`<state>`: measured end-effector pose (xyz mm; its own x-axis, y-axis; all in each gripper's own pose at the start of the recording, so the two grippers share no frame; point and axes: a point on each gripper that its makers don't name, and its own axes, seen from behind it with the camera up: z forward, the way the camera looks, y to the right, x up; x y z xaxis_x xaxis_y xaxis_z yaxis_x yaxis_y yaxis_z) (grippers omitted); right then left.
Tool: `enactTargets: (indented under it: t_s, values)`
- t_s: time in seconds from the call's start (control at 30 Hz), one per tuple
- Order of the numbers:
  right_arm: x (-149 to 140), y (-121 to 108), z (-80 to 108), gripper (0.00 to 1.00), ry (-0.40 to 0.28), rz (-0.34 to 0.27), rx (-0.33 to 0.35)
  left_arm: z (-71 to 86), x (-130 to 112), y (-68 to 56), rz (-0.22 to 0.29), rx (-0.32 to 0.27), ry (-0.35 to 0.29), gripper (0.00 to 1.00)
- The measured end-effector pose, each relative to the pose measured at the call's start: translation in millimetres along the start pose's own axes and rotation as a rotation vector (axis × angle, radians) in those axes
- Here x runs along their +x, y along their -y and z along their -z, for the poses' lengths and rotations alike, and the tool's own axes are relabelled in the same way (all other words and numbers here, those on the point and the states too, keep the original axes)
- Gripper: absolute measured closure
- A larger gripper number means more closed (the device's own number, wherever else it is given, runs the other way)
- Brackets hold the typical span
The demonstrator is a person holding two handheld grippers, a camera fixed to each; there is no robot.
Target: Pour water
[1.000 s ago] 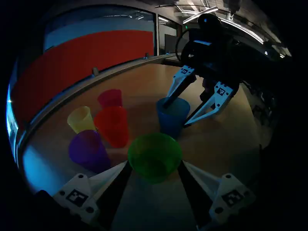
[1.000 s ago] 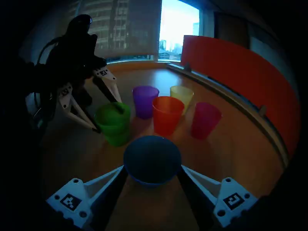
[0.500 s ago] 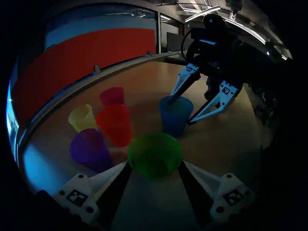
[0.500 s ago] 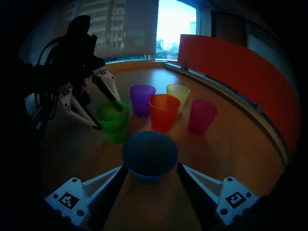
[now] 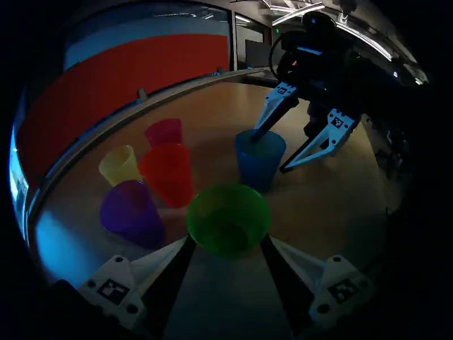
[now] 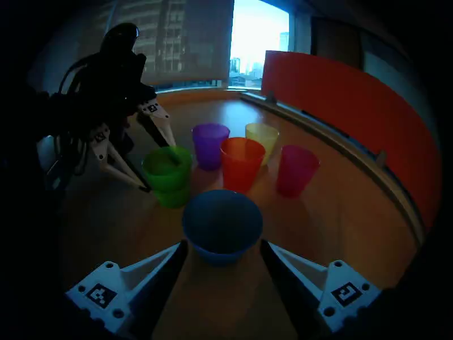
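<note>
The left gripper (image 5: 226, 241) has its fingers pressed on both sides of the green cup (image 5: 228, 218), upright between the fingertips; the right gripper (image 6: 222, 245) clamps the blue cup (image 6: 222, 225) likewise; I judge both are kept level to avoid spilling before the pour; water is too dim to see; the purple cup (image 6: 209, 144), orange cup (image 6: 242, 163), yellow cup (image 6: 261, 139) and pink cup (image 6: 296, 169) stand beyond the fingertips.

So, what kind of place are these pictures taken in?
Probably an office or meeting room in a city high-rise: a long wooden table, a red partition panel along its edge, and a large window facing tall towers.
</note>
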<state>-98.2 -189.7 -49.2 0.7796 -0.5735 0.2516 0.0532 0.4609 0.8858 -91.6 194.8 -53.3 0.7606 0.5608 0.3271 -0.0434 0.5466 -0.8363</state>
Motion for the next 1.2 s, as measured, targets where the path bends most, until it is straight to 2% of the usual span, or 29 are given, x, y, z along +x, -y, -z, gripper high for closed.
enactTargets:
  t_s: [0.37,0.67,1.2]
  values:
    - [-3.2,-0.3,7.9,0.02,-0.004,-0.011,-0.009,8.3,-11.3,4.9,-0.016,0.019,0.033,0.16]
    - [-7.5,-0.4,18.3,0.01,-0.007,-0.020,-0.025,19.9,-21.9,6.9,-0.011,0.041,0.042,0.16]
    - [-15.0,-1.8,45.6,0.01,-0.018,-0.045,-0.079,46.3,-26.2,15.1,0.014,0.115,0.020,0.16]
